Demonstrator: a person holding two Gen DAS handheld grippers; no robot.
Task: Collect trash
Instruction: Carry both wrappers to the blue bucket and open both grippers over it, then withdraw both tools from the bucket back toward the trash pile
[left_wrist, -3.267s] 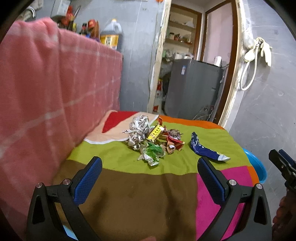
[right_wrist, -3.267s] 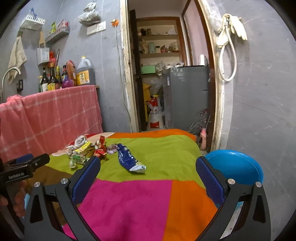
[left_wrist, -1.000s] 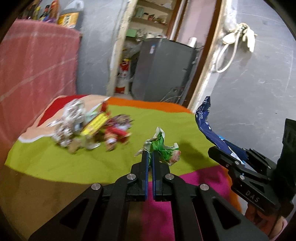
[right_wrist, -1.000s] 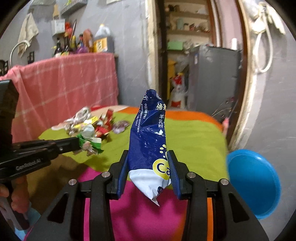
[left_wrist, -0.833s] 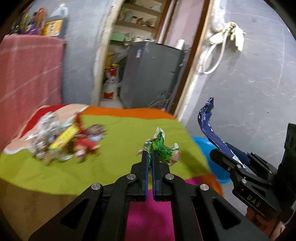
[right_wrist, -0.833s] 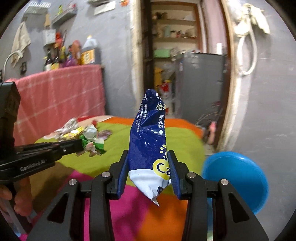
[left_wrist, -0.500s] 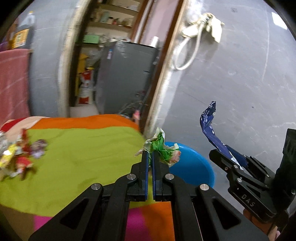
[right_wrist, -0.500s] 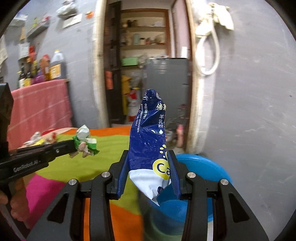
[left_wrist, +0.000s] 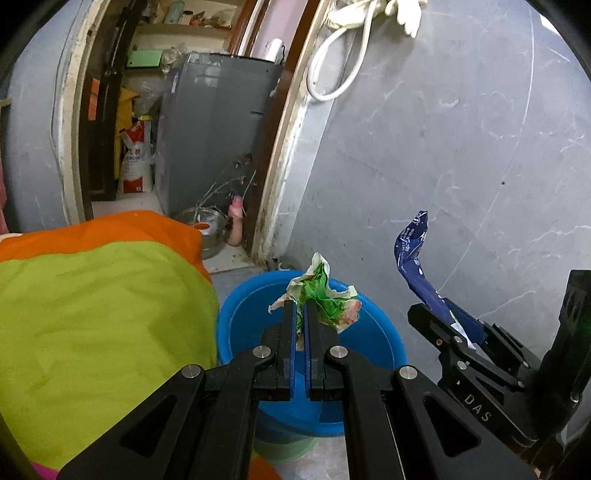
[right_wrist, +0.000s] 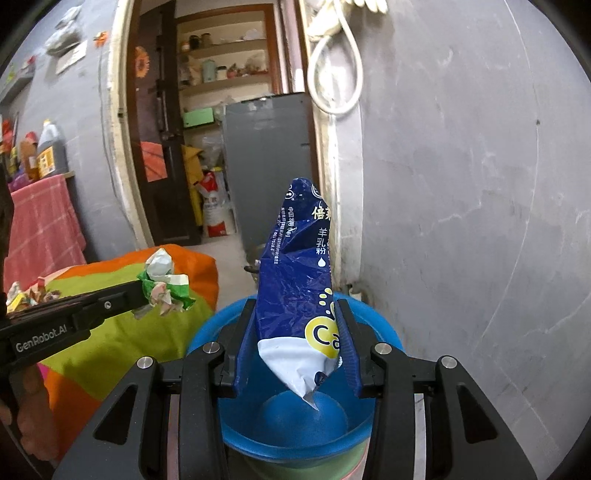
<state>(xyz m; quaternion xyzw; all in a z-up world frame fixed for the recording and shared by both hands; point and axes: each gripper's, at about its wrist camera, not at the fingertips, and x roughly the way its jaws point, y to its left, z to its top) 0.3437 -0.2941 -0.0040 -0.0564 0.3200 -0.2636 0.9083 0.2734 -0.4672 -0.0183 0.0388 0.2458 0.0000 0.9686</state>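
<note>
L gripper (left_wrist: 300, 314): jaws pressed together on crumpled green wrapper (left_wrist: 321, 295), centre of left-wrist frame, above blue basin (left_wrist: 236, 325).
R gripper (right_wrist: 295, 332): clamped on blue milk-powder pouch (right_wrist: 299, 273), upright, lower tip hanging over basin interior, lower centre of right-wrist frame.
Basin contents: visible floor looks bare; part hidden by grippers, so prob. empty, not certain.
Basin support: sits on sth green (left_wrist: 284, 448), lower centre; what it is, can't tell.
Remaining trash: wrapper pile (right_wrist: 26, 291) on multicoloured cloth (left_wrist: 92, 314), far left edge.
Risk 1: light wrapper may drift past rim w/ early release, or cling to a pad.
Risk 2: tall pouch may tip over rim if dropped upright.
</note>
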